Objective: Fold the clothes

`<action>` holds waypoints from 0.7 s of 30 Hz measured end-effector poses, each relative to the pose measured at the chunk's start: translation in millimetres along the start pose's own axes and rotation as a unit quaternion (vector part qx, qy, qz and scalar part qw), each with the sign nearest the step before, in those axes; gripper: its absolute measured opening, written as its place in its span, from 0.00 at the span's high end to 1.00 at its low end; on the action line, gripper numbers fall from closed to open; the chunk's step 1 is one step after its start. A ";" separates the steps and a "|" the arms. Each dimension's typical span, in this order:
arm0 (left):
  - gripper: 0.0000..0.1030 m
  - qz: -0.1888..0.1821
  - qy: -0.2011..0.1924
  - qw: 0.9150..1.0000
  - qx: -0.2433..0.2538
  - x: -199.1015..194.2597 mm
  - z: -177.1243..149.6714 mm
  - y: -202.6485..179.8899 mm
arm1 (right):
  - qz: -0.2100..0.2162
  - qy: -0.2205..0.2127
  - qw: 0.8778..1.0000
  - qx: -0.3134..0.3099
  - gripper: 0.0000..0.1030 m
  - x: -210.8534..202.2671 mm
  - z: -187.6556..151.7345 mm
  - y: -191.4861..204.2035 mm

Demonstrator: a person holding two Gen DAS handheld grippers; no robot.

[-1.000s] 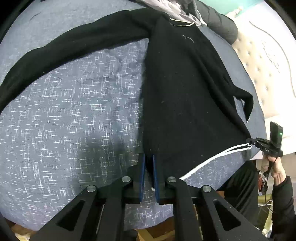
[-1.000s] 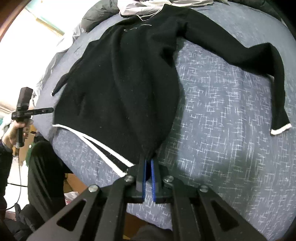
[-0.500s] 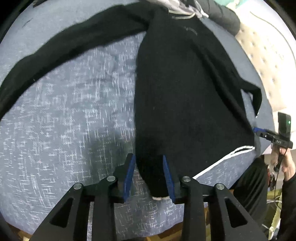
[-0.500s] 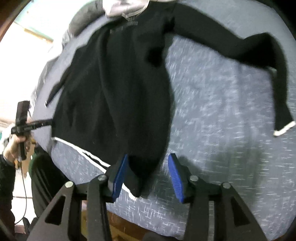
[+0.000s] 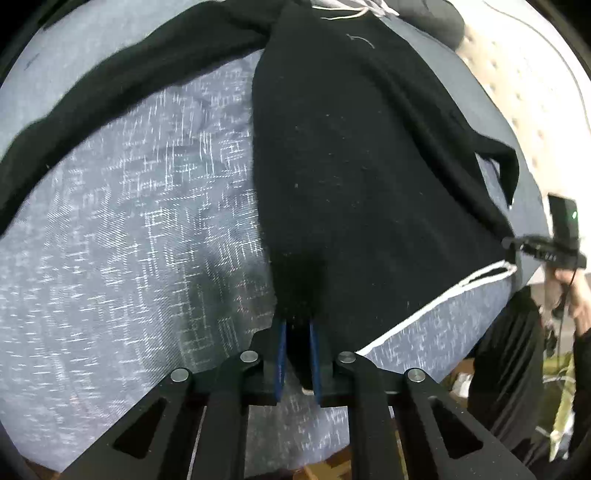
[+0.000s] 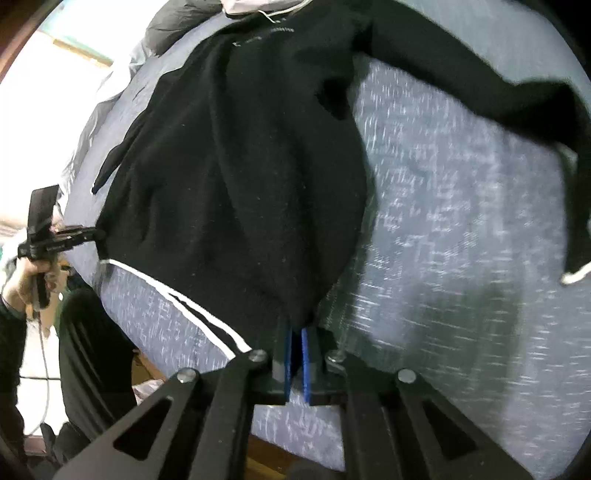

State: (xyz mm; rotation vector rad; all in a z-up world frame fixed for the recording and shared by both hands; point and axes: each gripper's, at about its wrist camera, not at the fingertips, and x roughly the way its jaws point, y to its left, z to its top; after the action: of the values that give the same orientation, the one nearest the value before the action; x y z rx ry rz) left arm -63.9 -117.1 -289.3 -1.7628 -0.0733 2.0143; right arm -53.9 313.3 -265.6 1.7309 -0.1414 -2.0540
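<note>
Both grippers reclosed since half-second-ago frames: left gripper (image 5: 297, 328) clamped on hem corner of black sweater (image 5: 362, 166), right gripper (image 6: 295, 334) on opposite corner. Sweater spread on blue bedspread (image 5: 129, 240). Risk: thin bite; hem slipped if pulled unevenly, fold skewed.

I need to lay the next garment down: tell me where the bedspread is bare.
Bare bedspread lies between the sweater body and its long sleeve, ahead of the left tool. The mirror patch sits under the other sleeve. The head of the bed is crowded with piled clothes.
</note>
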 end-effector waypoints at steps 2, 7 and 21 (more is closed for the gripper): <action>0.91 -0.001 -0.004 1.000 0.013 -14.8 -0.2 -6.9 | -0.007 -0.007 1.000 -0.011 0.97 -16.9 0.4 1.5; 0.91 -0.021 -0.006 1.000 0.016 -33.2 -8.8 -15.3 | -0.019 0.003 0.999 -0.025 0.97 -23.9 -14.4 -4.3; 0.83 -0.031 -0.015 0.999 -0.042 -30.0 -2.7 8.1 | -0.002 -0.037 0.999 0.015 0.66 -35.1 -10.8 -32.8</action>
State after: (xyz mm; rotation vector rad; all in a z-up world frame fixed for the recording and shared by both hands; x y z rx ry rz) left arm -61.6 -136.2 -264.7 -1.7591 -0.2229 2.0197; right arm -48.4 358.8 -247.6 1.6752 -0.1932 -2.1293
